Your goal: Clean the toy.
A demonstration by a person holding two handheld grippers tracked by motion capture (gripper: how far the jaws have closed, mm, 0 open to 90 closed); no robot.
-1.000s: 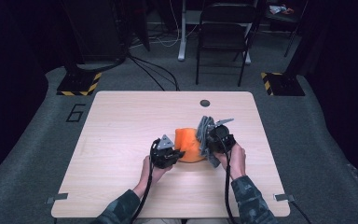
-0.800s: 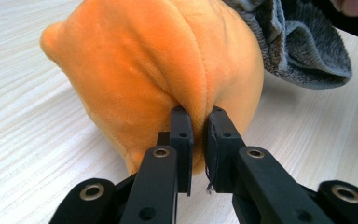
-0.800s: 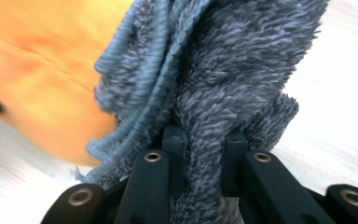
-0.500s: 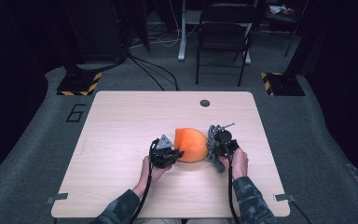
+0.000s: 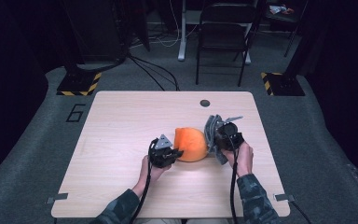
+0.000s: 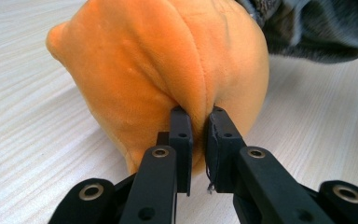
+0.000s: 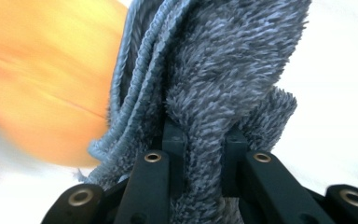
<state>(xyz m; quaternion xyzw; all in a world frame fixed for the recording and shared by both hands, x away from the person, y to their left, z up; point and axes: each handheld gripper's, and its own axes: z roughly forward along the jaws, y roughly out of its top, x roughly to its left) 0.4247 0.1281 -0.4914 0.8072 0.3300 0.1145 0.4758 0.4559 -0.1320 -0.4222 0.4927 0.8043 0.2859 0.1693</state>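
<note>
An orange plush ball (image 5: 191,144) lies on the wooden table (image 5: 121,130) between my two grippers. My left gripper (image 5: 172,153) pinches a fold of the orange plush (image 6: 168,70) at its near left side, its jaws nearly together on the fabric. My right gripper (image 5: 213,140) is shut on a bunched grey fluffy cloth (image 5: 212,131) pressed against the ball's right side. In the right gripper view the grey cloth (image 7: 223,70) rises between the jaws, with the orange plush (image 7: 42,74) blurred to its left.
A small dark round hole (image 5: 205,103) sits near the table's far edge. A folding chair (image 5: 223,37) and cables stand on the floor beyond the table. The number 6 (image 5: 76,112) is marked on the floor at the left.
The right gripper has shifted with the grey cloth, first in against the ball and now slightly back to the right. The orange plush has changed from a taller shape to a rounder, flatter one.
</note>
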